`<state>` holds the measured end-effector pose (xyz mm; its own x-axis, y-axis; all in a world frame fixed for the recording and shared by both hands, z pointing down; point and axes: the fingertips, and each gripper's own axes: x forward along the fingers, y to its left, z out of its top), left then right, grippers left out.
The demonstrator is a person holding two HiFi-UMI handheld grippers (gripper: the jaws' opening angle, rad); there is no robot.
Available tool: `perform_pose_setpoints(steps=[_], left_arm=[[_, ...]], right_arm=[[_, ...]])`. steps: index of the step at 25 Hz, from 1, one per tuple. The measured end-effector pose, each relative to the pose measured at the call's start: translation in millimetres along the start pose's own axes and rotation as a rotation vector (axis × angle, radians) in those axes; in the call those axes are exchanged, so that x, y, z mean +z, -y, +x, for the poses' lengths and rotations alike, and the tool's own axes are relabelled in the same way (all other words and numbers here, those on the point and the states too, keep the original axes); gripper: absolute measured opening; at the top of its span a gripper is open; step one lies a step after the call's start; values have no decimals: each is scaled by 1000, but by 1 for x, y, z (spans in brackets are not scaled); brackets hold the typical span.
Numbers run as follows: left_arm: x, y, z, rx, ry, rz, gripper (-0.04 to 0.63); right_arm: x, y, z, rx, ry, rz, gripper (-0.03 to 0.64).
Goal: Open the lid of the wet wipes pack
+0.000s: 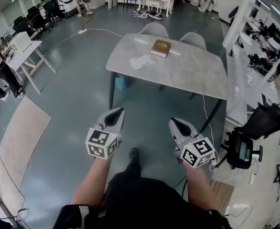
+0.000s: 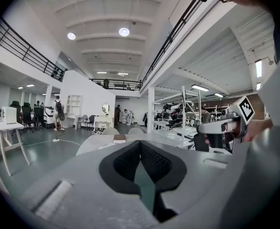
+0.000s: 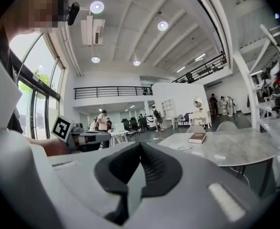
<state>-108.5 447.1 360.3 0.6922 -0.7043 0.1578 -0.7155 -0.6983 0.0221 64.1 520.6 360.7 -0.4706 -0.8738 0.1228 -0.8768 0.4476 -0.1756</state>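
Note:
The wet wipes pack (image 1: 142,61) is a flat white packet lying on the marble-topped table (image 1: 188,73), a little left of a brown book (image 1: 160,47). Both grippers are held out over the grey floor, well short of the table's near edge. My left gripper (image 1: 115,113) is shut with nothing in it, and so is my right gripper (image 1: 177,123). In the right gripper view the shut jaws (image 3: 140,148) point toward the table, where the pack (image 3: 182,147) and the book (image 3: 197,138) show. The left gripper view shows its shut jaws (image 2: 140,144) and the book (image 2: 119,139) far ahead.
Two grey chairs (image 1: 154,29) stand behind the table. A white desk (image 1: 23,51) is at the left and shelving (image 1: 269,46) lines the right wall. A black wheeled device (image 1: 242,149) and floor cables (image 1: 211,128) lie to the right. People stand in the distance.

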Motion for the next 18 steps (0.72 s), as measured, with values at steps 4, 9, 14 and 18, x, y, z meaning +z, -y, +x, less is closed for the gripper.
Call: perform_pose_setpoints(steps=[4,9,14,18], left_arm=[[4,-47,68,-28,-10,-1,11],[9,-114,162,-61,-45,-9,11],[12,-184,225,-54,-55,-7,11],[16,-223,251,-64,-63,-15,11]], right_arm=[[7,43,74,-5,-34,6,0],[15,97,180,10,-87,22,0],[28,133,271,29,-107,22,0],[39,144,315,26,-114,15,0]])
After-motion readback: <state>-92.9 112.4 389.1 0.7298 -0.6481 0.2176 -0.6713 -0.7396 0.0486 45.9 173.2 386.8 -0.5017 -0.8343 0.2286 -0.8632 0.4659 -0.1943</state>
